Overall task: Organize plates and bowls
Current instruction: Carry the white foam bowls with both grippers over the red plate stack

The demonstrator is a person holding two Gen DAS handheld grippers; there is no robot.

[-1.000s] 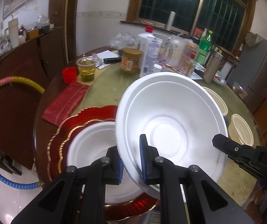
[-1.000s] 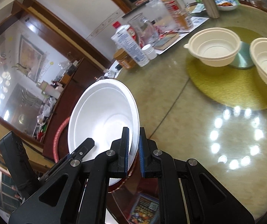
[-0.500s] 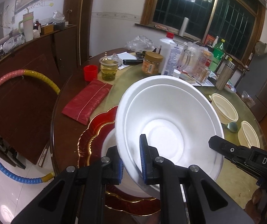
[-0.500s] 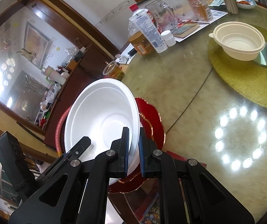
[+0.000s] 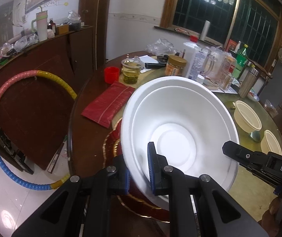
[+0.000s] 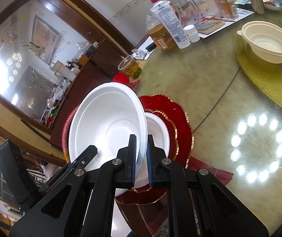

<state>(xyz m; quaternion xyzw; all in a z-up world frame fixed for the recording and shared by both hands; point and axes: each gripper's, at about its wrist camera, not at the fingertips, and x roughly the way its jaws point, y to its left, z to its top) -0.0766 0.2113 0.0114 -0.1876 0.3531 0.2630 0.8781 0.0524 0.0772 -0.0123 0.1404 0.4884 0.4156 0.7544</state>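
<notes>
Vs 1 s ago, I've swung the white bowl [image 5: 180, 130] left over the red plate [image 6: 172, 110]. Both grippers, L [image 5: 139, 174] & R [image 6: 141, 159], pinch its rim. Glossy round table [image 6: 210, 83], cluttered rm.

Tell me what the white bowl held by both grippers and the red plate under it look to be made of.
White bowl: probably foam or thin disposable plastic; matte, thick soft-looking rim, no glare. Red plate: probably glazed ceramic or glossy plastic; shiny red surface, scalloped edge with a gold-coloured band. Which one, the pictures cannot settle.
</notes>
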